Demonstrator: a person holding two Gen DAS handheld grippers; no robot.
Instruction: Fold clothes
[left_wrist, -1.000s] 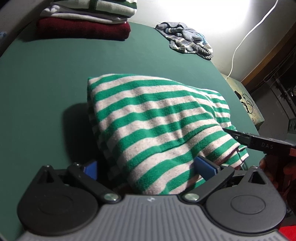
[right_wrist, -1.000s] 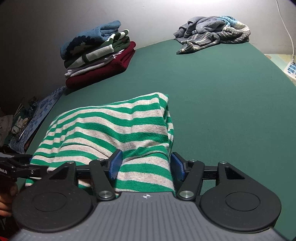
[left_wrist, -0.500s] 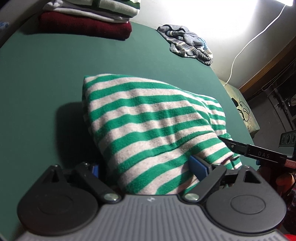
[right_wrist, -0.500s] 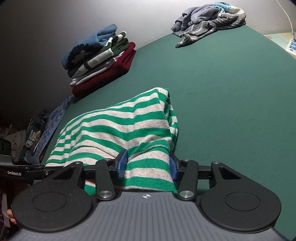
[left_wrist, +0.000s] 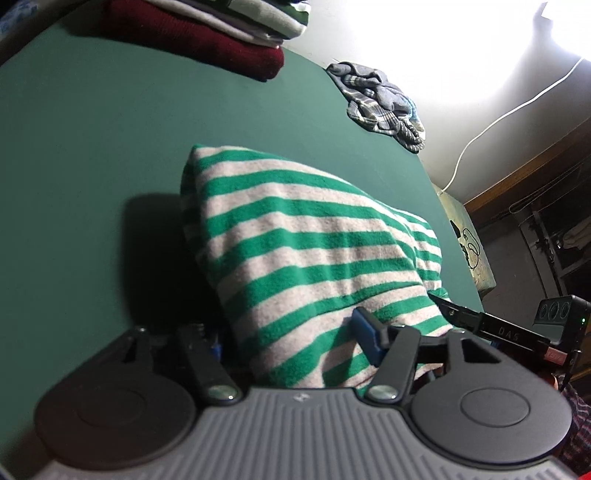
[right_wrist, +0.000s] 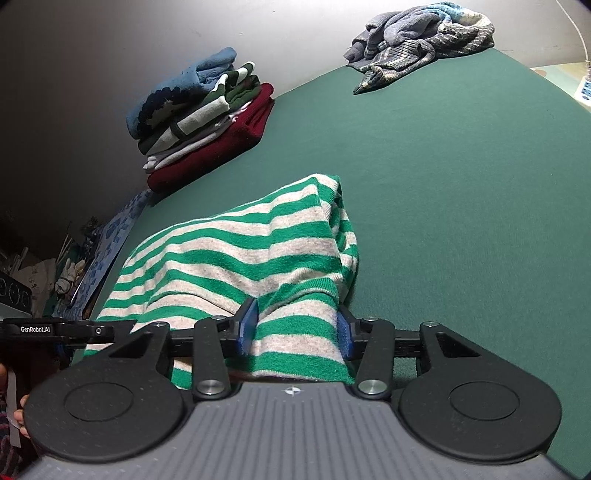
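A green-and-grey striped sweater (left_wrist: 295, 251) lies folded on the green table (left_wrist: 92, 147), its near edge lifted. My left gripper (left_wrist: 291, 343) is shut on the sweater's near left corner; its left finger is mostly hidden by cloth. My right gripper (right_wrist: 295, 328) is shut on the near right corner of the sweater (right_wrist: 236, 258), with cloth bunched between the blue pads (right_wrist: 248, 325). Each gripper's fingers show in the other's view, the right one (left_wrist: 491, 325) and the left one (right_wrist: 59, 328).
A stack of folded clothes (right_wrist: 199, 114) sits at the far left of the table (right_wrist: 461, 184), also in the left wrist view (left_wrist: 207, 40). A heap of unfolded clothes (right_wrist: 421, 55) lies at the far edge. Clutter stands off the table's left side (right_wrist: 74, 273).
Both grippers have lifted the sweater's near edge higher and tilted forward. The cloth hangs steeper between them and the far fold.
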